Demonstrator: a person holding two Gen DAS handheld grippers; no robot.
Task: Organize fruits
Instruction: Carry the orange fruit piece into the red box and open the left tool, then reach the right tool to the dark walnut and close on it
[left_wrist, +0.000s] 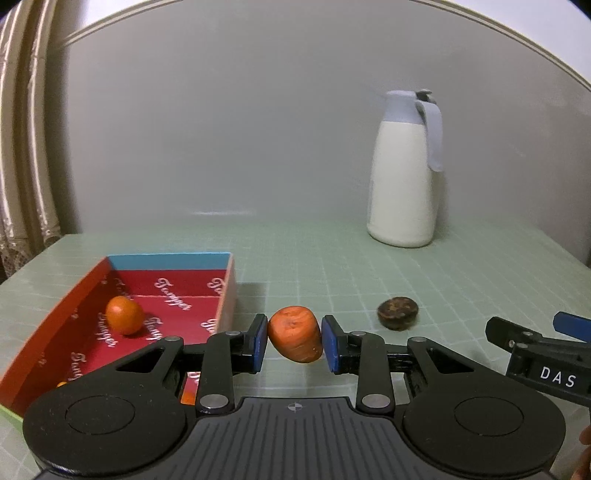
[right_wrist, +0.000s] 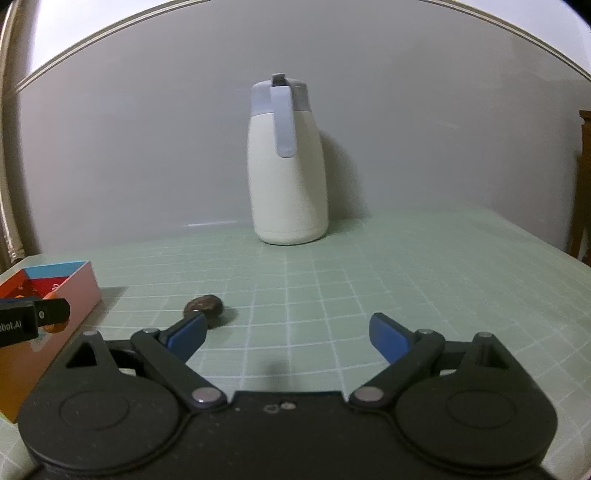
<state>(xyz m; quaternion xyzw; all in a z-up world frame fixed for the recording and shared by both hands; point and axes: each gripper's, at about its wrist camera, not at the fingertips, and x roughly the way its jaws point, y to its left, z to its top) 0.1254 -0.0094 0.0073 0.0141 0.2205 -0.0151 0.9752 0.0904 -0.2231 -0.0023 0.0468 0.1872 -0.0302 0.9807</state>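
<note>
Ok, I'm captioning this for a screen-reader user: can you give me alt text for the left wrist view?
The left gripper clamps a wrinkled orange fruit just right of an open red box holding another orange fruit. A dark fruit and a white jug sit on the green mat.

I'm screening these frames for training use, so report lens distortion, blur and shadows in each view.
Left wrist view: heavy fisheye bending of the wall trim, the white jug with its blue lid leaning, and the orange fruit in the left gripper sharp. Right wrist view: same bending, a soft shadow on the green gridded mat beneath the open right gripper.
</note>
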